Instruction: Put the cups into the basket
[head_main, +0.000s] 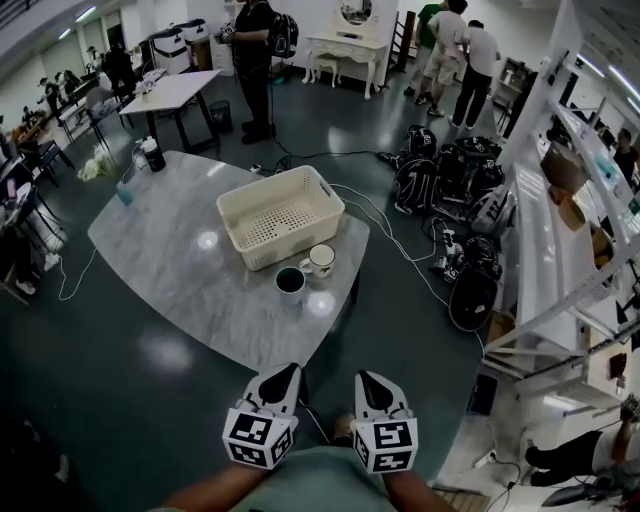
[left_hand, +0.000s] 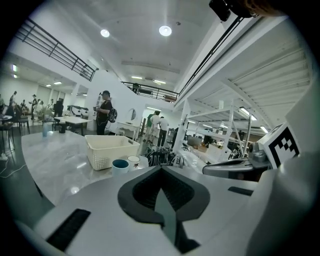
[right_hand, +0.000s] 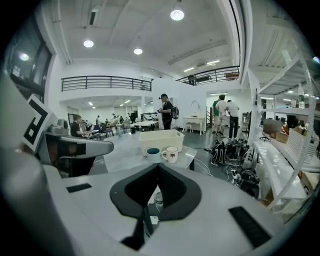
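Nearest the lens, at the lower edge of the head view: left gripper (head_main: 281, 381) and right gripper (head_main: 371, 389), side by side, each with jaws pressed together on nothing, both aimed forward and slightly down. Well ahead of them, past the near edge of the marble table (head_main: 170, 262): blue cup (head_main: 290, 283) and white mug (head_main: 321, 259), close beside each other, contact not certain. Both upright, mouths up, long axes vertical. Blue cup the nearer of the two, roughly in line with the left gripper. White mug a little farther and to the right, between the lines of the two grippers, judged the likelier target for the right one. Mug handle turned toward the blue cup and the left side, away from the right gripper. Just behind both cups: cream perforated basket (head_main: 232, 226), empty, open side up, long axis across the view and climbing slightly to the right. Neither cup yet in the basket. Next move judged to need opened jaws, a forward reach, then a short lift over the basket's near wall. Farther out: dark bottle (head_main: 153, 153) on the table's far corner, bags (head_main: 440, 175) on the floor at right.
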